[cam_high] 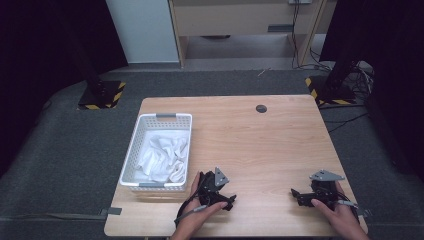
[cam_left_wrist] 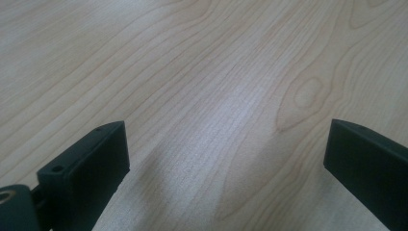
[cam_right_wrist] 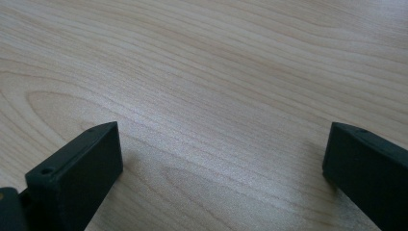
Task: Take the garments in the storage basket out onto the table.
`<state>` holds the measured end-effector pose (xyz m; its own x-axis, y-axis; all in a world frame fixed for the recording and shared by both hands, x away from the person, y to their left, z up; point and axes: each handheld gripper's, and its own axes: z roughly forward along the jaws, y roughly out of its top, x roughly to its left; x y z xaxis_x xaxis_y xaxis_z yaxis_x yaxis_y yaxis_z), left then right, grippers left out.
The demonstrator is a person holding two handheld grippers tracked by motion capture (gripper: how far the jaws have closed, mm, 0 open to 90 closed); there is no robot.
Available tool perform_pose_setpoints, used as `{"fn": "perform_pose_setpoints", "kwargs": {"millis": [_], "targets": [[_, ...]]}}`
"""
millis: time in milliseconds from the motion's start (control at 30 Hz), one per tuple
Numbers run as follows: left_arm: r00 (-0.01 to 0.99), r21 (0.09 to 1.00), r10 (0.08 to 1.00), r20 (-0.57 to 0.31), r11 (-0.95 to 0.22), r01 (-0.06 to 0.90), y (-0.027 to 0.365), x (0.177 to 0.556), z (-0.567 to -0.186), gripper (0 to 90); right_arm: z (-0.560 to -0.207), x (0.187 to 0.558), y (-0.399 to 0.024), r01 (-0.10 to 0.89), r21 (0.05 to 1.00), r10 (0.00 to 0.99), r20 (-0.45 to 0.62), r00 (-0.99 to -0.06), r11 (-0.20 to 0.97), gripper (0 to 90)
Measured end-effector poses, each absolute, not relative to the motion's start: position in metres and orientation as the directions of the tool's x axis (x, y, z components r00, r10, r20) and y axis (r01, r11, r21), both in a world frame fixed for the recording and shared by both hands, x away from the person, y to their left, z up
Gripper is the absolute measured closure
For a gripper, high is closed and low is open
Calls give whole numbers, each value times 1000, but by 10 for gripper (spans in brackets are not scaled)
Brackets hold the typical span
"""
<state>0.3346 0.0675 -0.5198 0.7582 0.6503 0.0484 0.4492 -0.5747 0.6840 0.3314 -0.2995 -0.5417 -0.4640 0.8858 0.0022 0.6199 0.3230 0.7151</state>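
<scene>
Over at the nine o'clock side of the pale wooden table (cam_high: 260, 145) sits the white slotted plastic basket (cam_high: 131, 155), and inside it lies a crumpled white cloth (cam_high: 162, 157), bunched toward the basket's near and right part. Just beside the basket's near right corner, at about seven o'clock on the tabletop, the left gripper (cam_high: 227, 201) rests low over the wood in the person's left hand (cam_high: 197, 212), its grey three-cornered plate tilted up, its cable looping back toward the table's near edge. In the left gripper view (cam_left_wrist: 226, 159) the two black jaws stand wide apart with nothing between them but bare wood grain. Across at five o'clock, well apart from the first, the right gripper (cam_high: 296, 195) lies low in the right hand (cam_high: 340, 212), pointing toward nine o'clock. In the right gripper view (cam_right_wrist: 221, 159) its jaws are spread wide as well, gripping nothing. Up at twelve o'clock, a small dark round hole (cam_high: 261, 108) marks the table's far edge.
</scene>
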Motion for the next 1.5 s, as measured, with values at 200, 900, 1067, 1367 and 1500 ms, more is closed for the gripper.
{"fn": "perform_pose_setpoints", "kwargs": {"millis": [200,900,1067,1367,1500], "targets": [[771,683,633,62,-590,430,67,330,-510,13,-542,331,-299,620,715,886,3,-464,322,5],[773,697,629,82,-590,407,75,326,-480,19,-542,331,-299,620,715,886,2,-464,323,5],[774,701,628,81,-588,403,77,326,-473,18,-542,331,-299,620,715,886,1,-464,323,6],[771,718,632,83,-574,393,84,328,-456,17,-542,331,-299,619,715,886,1,-464,324,6],[762,727,642,83,-562,395,90,329,-449,17,-542,331,-299,619,715,886,1,-464,323,5]]}}
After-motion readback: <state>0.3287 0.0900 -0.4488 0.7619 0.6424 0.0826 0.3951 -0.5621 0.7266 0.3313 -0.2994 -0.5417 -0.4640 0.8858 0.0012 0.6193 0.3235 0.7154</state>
